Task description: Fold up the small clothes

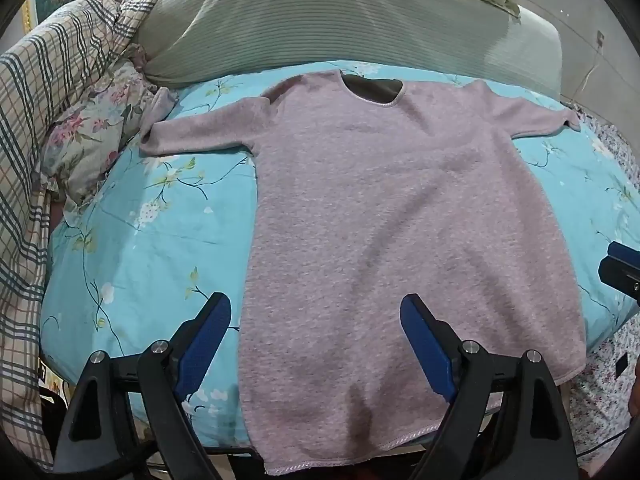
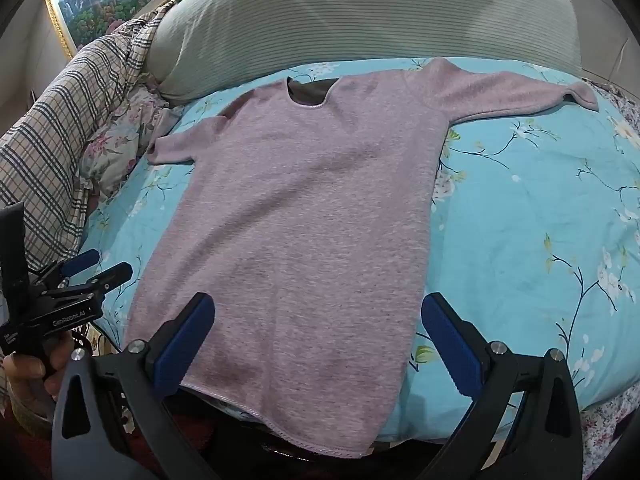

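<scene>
Blue-padded left gripper (image 1: 316, 344) and right gripper (image 2: 318, 342) both stand wide apart, holding nothing, above the hem. Beyond them the pink fleece garment (image 1: 392, 208) lies flat on the floral bedspread (image 1: 140, 240), sleeves spread, neckline farthest.

We have open blue floral bedcover (image 2: 520, 208) on both sides of the flat pink top (image 2: 288, 208). A heaped plaid quilt (image 1: 36, 128) and floral pillow (image 1: 92, 132) crowd its left sleeve; the green striped bolster (image 2: 360, 24) blocks beyond the neckline.
</scene>
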`<state>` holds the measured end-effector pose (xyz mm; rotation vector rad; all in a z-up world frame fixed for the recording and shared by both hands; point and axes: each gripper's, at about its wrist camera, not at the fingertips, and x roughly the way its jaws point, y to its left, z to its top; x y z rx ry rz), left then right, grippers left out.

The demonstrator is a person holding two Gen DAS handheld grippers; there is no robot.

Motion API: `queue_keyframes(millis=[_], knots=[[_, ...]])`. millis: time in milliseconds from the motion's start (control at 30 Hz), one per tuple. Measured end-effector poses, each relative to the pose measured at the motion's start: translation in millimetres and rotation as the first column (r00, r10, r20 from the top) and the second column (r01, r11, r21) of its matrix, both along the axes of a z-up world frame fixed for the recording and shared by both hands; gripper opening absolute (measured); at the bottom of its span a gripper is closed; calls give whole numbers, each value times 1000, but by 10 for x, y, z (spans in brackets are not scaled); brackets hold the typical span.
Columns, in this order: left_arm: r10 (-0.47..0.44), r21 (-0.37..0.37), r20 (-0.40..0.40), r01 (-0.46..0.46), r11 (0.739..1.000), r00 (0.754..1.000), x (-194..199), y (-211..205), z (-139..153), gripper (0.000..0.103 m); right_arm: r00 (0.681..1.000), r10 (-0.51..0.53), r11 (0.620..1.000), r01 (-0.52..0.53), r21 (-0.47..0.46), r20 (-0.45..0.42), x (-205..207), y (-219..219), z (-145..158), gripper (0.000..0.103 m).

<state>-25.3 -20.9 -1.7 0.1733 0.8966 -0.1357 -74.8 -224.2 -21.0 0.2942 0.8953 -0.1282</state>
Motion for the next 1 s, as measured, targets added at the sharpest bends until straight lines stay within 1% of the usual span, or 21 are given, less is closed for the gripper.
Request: queue_keyframes(millis=[1000], knots=[[-6,-6,0,6,1000,1000,1,-45,-26,87,1000,-1,1000,1,-5,-10,24,36,1,103]])
